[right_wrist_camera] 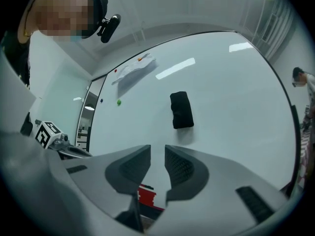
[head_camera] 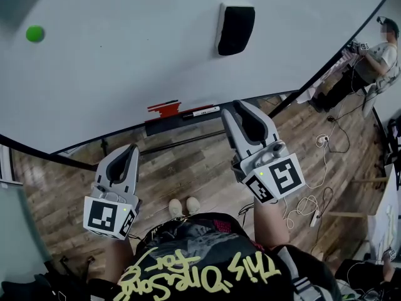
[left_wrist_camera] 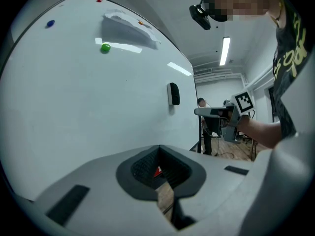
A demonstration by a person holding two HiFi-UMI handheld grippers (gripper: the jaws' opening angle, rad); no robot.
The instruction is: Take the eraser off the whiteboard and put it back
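The person's black shirt with yellow lettering point(head_camera: 200, 265) fills the near edge of the head view. Just beyond it are the two grippers, both held low in front of the whiteboard point(head_camera: 125, 68).

The left gripper point(head_camera: 128, 150) hangs to the left with its jaws closed tip to tip and nothing between them. The right gripper point(head_camera: 237, 105) is further forward, pointing at the board near its marker tray point(head_camera: 164, 125). Its jaws stand a narrow slit apart and are empty – through the gap only a red piece point(right_wrist_camera: 146, 195) on the tray shows.

The eraser point(head_camera: 236, 29), a dark block, sits upright on the board, above the right gripper and well apart from it. Neither gripper touches it. A green magnet point(head_camera: 35, 33) sits far off to the left.

As things lie, the eraser is on the board and no hand is on it. That fits either the start, before the take, or the end, with the eraser already returned – the pictures do not settle which.

If the take is still to come, the right gripper must rise to the eraser and its jaws must spread wider than the eraser's narrow width. They would then straddle its two long sides squarely and close firmly before pulling straight off the board.
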